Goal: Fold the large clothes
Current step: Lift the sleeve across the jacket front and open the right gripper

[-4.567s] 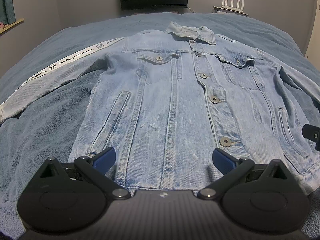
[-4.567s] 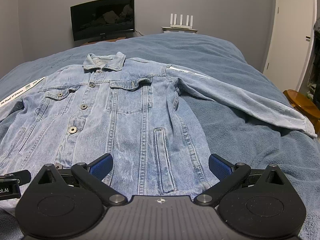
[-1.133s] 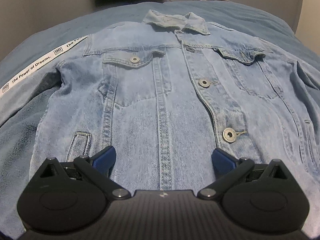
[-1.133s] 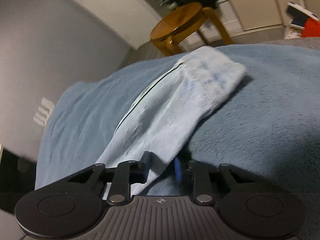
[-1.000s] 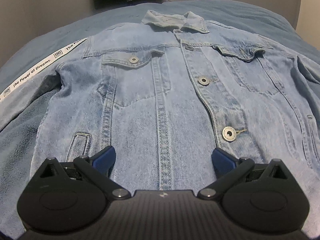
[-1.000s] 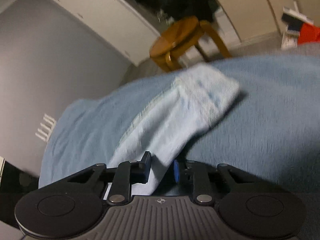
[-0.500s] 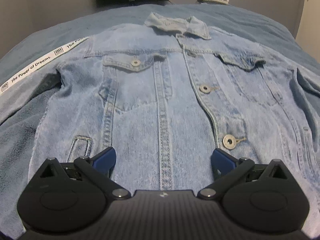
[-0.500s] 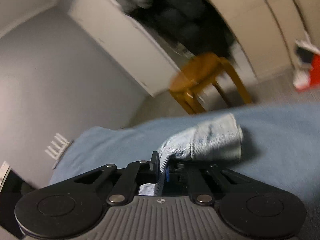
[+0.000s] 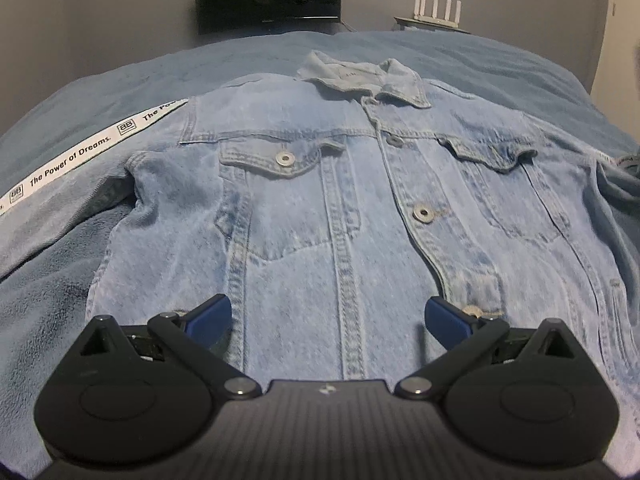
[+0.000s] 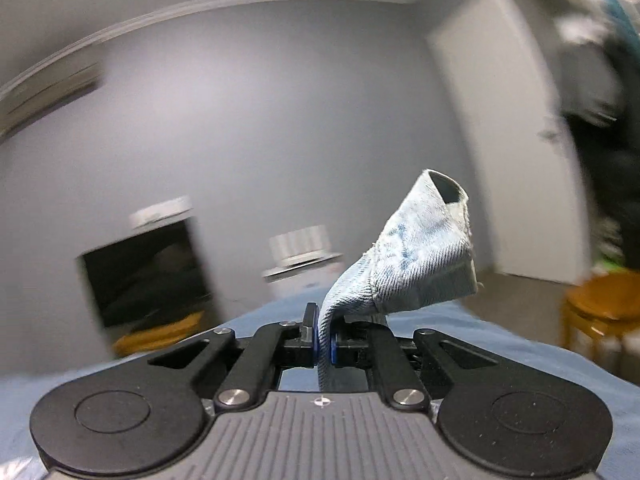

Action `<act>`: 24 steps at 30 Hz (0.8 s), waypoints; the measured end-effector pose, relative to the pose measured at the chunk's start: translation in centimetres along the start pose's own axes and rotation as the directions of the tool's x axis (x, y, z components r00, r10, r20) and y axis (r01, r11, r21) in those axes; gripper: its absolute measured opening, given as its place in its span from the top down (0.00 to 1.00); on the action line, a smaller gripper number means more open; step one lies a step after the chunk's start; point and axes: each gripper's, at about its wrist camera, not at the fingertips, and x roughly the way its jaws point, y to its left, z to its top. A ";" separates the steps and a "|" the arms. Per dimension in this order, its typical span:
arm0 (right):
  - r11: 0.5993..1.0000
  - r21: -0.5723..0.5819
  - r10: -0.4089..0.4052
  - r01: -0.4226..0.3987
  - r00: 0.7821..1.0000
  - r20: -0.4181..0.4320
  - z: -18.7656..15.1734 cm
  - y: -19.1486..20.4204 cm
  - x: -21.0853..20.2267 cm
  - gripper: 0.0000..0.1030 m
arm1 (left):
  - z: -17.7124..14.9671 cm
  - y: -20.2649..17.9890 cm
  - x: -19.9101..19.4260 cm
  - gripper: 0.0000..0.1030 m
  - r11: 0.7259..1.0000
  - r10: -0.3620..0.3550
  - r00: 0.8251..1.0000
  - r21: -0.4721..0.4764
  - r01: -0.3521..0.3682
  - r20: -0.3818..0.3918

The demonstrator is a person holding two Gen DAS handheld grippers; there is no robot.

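Right gripper (image 10: 325,344): jaws pinched tight on the sleeve cuff (image 10: 424,256), denim squeezed flat between the blue pads.
Sleeve cuff: rises up and to the right from the pads, its open end showing at the top, clear of the bed (image 10: 500,344).
Left gripper (image 9: 326,316): jaws spread wide, nothing between them, poised over the jacket's lower front.
Denim jacket (image 9: 360,208): flat on the blue bed, front up, collar (image 9: 360,78) at the far end ahead of the left gripper.
Printed sleeve (image 9: 72,164): stretched out to the left of the left gripper, its white lettered stripe face up.
Background: right view blurred; dark screen (image 10: 144,276) and wooden stool (image 10: 600,308) beyond the bed.
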 end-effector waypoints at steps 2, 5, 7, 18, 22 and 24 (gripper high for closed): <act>0.996 -0.040 0.083 -0.084 0.996 -0.042 -0.4 3.8 1.4 0.94 | 0.3 0.8 0.0 0.00 1.000 0.000 1.000 -0.021 0.000 0.009; 0.975 -0.105 0.186 -0.195 0.978 -0.091 -1.7 9.9 2.8 0.94 | 0.8 2.0 -0.1 0.00 0.999 0.020 0.999 -0.043 -0.019 0.032; 0.956 -0.136 0.242 -0.259 0.962 -0.129 -3.2 14.4 3.1 0.94 | 1.2 2.8 -0.2 0.00 0.998 0.044 0.998 -0.046 -0.042 0.049; 0.885 -0.139 0.351 -0.444 0.833 -0.428 -16.5 30.1 4.7 0.93 | 2.0 7.3 0.3 0.00 0.983 0.069 0.995 -0.177 -0.056 0.067; 0.871 -0.061 0.385 -0.487 0.754 -0.532 -19.6 32.9 5.2 0.85 | 1.9 7.3 0.4 0.00 0.982 0.053 0.996 -0.186 -0.040 0.066; 0.857 0.004 0.432 -0.516 0.713 -0.552 -19.0 31.4 6.0 0.84 | 1.9 7.2 0.5 0.00 0.982 0.042 0.997 -0.187 -0.029 0.065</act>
